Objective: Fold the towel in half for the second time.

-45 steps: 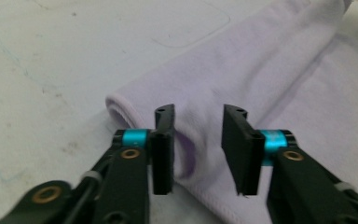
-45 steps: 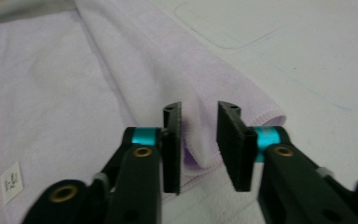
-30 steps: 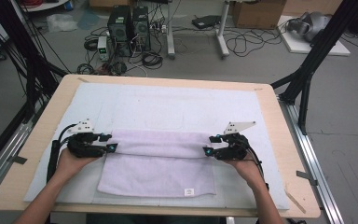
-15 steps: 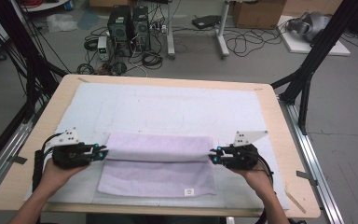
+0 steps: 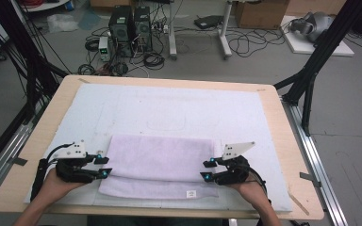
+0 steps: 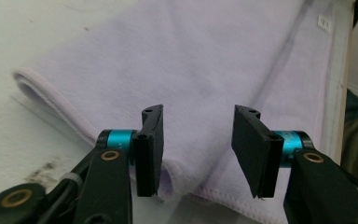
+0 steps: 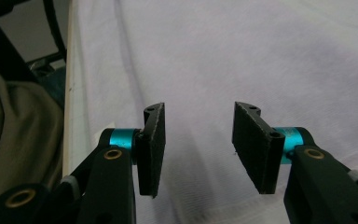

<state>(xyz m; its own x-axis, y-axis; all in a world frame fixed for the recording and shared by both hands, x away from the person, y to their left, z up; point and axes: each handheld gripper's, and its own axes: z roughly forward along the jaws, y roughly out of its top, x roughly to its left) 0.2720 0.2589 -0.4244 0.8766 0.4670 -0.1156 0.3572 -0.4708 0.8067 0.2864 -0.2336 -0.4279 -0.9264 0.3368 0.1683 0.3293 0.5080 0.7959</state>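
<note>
Lavender towel (image 5: 162, 165) lies folded on the white mat (image 5: 169, 108), near your edge of the table (image 5: 292, 141), your left gripper (image 5: 102, 166) and right gripper (image 5: 207, 169) at its ends. Left gripper view: jaws, having just opened, stand half apart, holding nothing; slide them squarely over the fold. Right gripper view: the same; match both sides before pinching.

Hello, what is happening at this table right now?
A person is folding a pale lilac terry towel on a white padded mat that covers the wooden table. The towel lies folded over, with its lower layer and a small label showing along the near edge. The left claw is at its left end and the right claw at its right end. Both claws have just been opening, and their jaws stand apart, gripping nothing.
</note>
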